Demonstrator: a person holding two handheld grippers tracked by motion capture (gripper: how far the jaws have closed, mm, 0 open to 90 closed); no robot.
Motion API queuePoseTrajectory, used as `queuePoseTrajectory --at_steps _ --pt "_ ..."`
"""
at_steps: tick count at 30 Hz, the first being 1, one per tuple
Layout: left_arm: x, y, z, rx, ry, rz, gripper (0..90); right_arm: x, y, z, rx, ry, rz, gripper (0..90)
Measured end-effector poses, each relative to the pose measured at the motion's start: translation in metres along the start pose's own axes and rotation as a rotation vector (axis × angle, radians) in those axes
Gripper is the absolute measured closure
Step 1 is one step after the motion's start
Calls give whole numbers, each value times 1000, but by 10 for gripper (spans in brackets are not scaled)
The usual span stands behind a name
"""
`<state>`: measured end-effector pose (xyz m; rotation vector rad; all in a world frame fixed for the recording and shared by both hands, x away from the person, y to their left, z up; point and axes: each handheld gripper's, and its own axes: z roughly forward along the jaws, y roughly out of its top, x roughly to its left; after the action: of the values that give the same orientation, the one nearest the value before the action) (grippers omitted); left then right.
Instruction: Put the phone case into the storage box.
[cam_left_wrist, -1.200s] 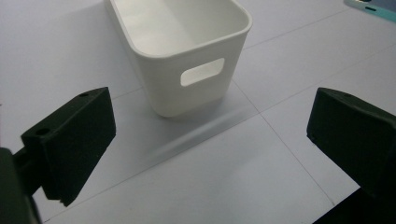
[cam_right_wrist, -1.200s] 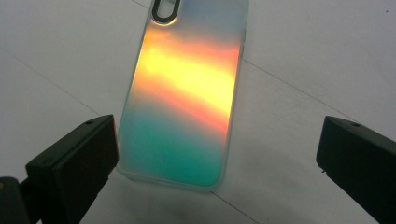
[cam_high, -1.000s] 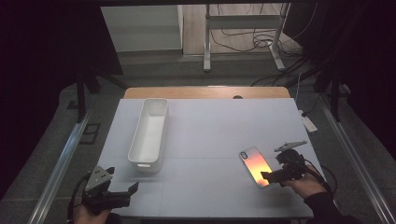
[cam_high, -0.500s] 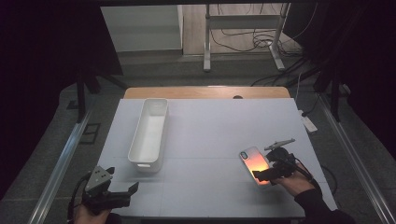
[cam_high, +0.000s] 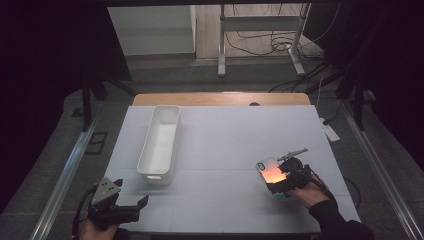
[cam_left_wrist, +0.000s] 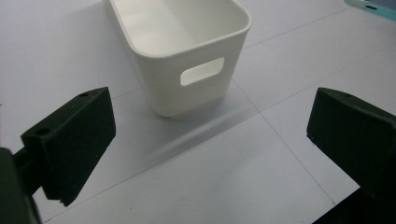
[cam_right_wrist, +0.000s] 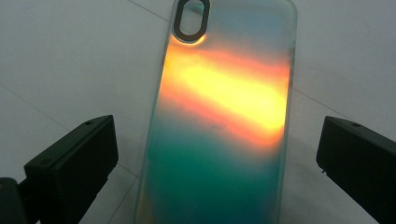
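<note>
A pale white table (cam_high: 225, 125) stands lit in a dark room, a wooden strip (cam_high: 215, 98) along its far edge. Beyond it, grey floor (cam_high: 240, 80), a metal stand's legs (cam_high: 221, 45) and tangled black cables (cam_high: 260, 35). A white panel (cam_high: 150, 30) stands at the back left; metal rails (cam_high: 65, 175) flank the table.

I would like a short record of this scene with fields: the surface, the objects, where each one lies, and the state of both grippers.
surface: white table
object 1: white bin, left half of table, empty inside as far as visible, handle cutout facing the left gripper
object 2: phone case, iridescent orange and teal, flat on table, right near side
left gripper: open, near left corner, holding nothing
right gripper: open, jaws either side of the case, not touching it
</note>
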<state>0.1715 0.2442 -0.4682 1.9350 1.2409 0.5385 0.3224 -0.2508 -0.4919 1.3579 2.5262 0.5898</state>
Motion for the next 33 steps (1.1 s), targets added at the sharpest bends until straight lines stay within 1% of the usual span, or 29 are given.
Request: queuePoseTrajectory --at_steps 2,6,7,11,12,14,18,23,24,25,26,27,28,31,33 --pt "0 0 0 0 0 0 20 0 -1 5 12 -1 -6 0" --pt "0 0 0 0 0 1 20 0 -2 10 23 -3 -10 0" --pt "0 0 0 0 0 2 20 -1 -3 14 33 -9 -12 0" --pt "0 0 0 1 1 3 20 0 -4 18 50 -13 -20 0" --pt "0 0 0 1 1 2 20 0 -4 20 57 -22 -27 0" --pt "0 0 0 0 1 2 20 2 -4 21 55 -32 -33 0" --pt "0 0 0 1 2 2 20 1 -6 21 46 -31 -32 0" --pt "-1 0 0 6 5 8 20 1 -5 21 52 -32 -33 0" --pt "-1 0 0 6 5 8 20 1 -5 20 56 -27 -33 9" --pt "-1 0 0 7 5 6 20 1 -5 19 58 -27 -33 38" --pt "-1 0 0 7 5 6 19 1 -5 19 58 -27 -33 38" --pt "-1 0 0 6 4 5 19 1 -5 17 56 -24 -40 103" --pt "0 0 0 6 4 3 20 1 -5 14 51 -21 -43 142" --pt "-1 0 0 8 7 4 18 -1 -5 13 52 -12 -46 164" --pt "-1 0 0 9 9 3 14 -1 -4 13 58 -20 -49 166"
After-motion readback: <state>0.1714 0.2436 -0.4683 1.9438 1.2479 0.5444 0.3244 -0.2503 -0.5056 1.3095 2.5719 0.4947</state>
